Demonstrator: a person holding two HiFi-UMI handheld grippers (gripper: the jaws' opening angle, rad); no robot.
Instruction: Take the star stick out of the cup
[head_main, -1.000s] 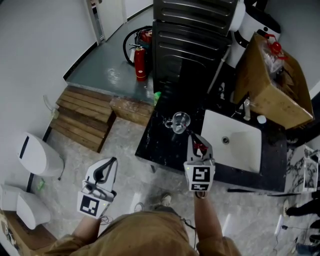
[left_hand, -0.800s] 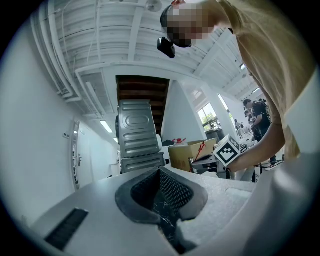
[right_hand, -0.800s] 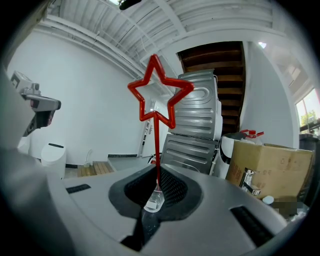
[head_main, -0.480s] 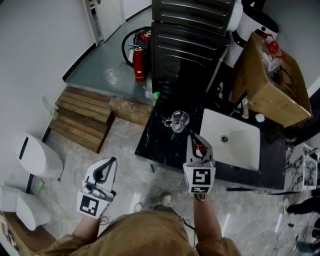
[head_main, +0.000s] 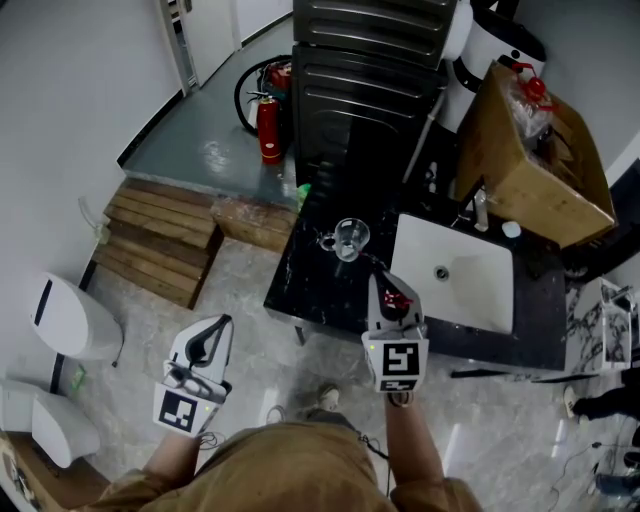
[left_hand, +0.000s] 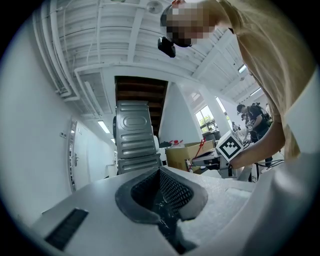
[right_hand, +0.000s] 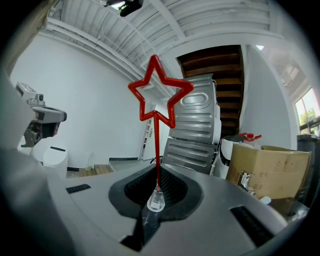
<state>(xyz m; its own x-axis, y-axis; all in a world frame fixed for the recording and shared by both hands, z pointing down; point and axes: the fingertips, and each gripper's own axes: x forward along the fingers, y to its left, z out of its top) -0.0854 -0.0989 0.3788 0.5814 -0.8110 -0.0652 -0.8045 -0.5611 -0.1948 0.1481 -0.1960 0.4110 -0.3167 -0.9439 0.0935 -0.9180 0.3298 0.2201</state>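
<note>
A clear glass cup (head_main: 349, 238) stands on the black counter (head_main: 320, 290), left of the sink. My right gripper (head_main: 381, 279) hovers just in front of the cup, apart from it, and is shut on the star stick. The stick's red star (head_main: 397, 298) rises above the jaws. In the right gripper view the red star (right_hand: 159, 91) stands upright on its thin stem, whose clear lower end is pinched at the right gripper (right_hand: 156, 199). My left gripper (head_main: 220, 326) hangs low at the left over the floor, shut and holding nothing; its pads (left_hand: 172, 192) meet.
A white sink (head_main: 450, 275) with a tap (head_main: 480, 210) is set in the counter. Behind it stand a cardboard box (head_main: 530, 160) and a grey ribbed metal unit (head_main: 365, 80). A fire extinguisher (head_main: 266, 128), wooden steps (head_main: 160, 240) and white bins (head_main: 65, 320) lie to the left.
My right gripper has drawn slightly up and away from the cup with the star stick in it. The left gripper has stayed put.
</note>
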